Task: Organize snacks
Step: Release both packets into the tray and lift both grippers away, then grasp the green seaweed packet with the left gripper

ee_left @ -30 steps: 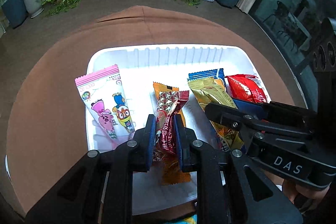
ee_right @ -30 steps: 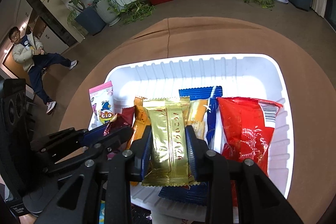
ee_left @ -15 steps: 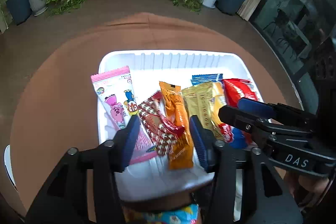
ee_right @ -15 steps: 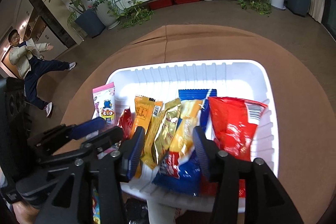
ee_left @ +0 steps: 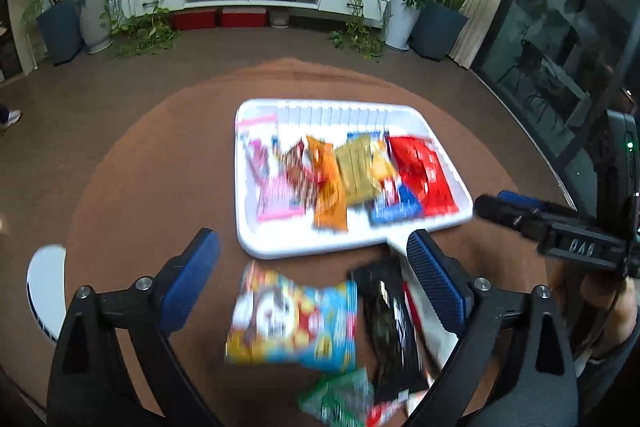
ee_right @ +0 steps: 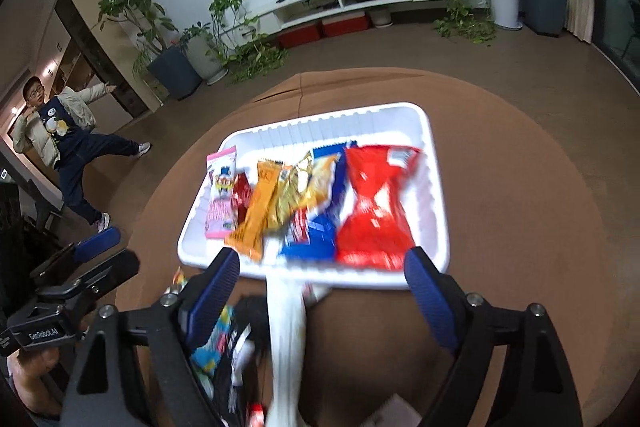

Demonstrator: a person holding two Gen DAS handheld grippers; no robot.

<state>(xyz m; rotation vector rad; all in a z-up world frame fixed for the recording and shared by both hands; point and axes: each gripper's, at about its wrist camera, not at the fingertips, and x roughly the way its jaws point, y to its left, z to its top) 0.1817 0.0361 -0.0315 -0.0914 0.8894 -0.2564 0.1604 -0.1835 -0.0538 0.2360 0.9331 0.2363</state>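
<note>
Both grippers pulled back from tray (ee_left: 280, 247), jaws just opened, empty. Six packets placed; loose packets (ee_left: 292, 319) below left gripper (ee_left: 312, 287) remain.

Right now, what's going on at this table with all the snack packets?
A person holding a gripper in each hand is sorting snacks into a white tray on a brown table. Both the left gripper and the right gripper have just been opening, with nothing between their jaws. A row of packets lies in the tray, from a pink packet to a red packet. A blue cartoon packet and a black packet wait beside it.
</note>
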